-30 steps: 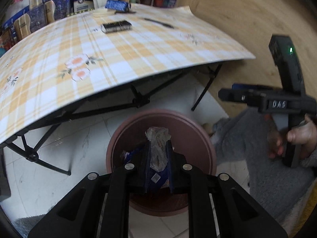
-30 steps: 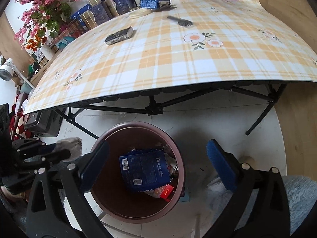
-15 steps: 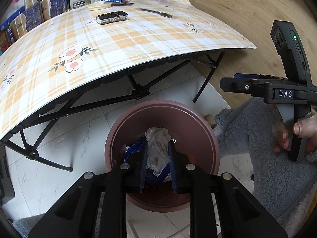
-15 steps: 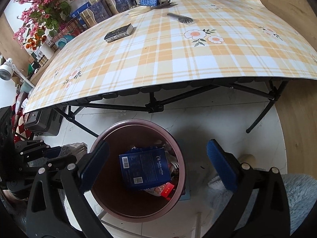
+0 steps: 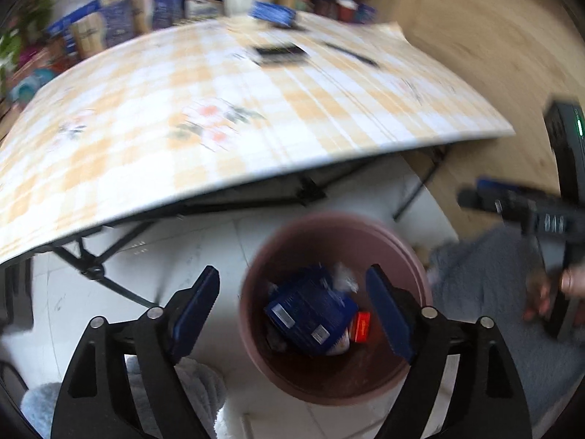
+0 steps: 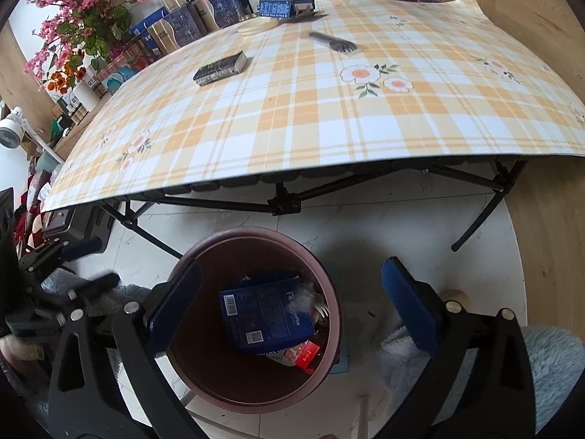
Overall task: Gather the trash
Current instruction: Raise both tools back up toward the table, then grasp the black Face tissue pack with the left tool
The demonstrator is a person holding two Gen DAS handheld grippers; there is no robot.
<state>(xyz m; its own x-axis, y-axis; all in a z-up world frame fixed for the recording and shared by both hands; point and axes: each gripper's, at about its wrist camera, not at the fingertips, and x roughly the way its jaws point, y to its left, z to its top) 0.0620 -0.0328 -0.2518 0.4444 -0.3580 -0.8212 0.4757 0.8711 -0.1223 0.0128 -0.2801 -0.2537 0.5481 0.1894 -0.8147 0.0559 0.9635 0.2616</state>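
- Your left gripper [image 5: 292, 303] hangs over the brown bin [image 5: 402, 245], jaws opening wide, nothing between the pads; view blurred.
- Your right gripper [image 6: 292, 303] sits above the same bin [image 6: 256, 236], jaws spread apart, empty.
- Trash lies inside the bin: blue box [image 6: 267, 318], red packet [image 6: 309, 356], a clear crumpled wrapper [image 6: 301, 300] on top.
- Bin stands on the white floor, just in front of the plaid table [image 6: 329, 117].
- A black box [image 6: 220, 68] and a comb [image 6: 334, 44] are on the table.
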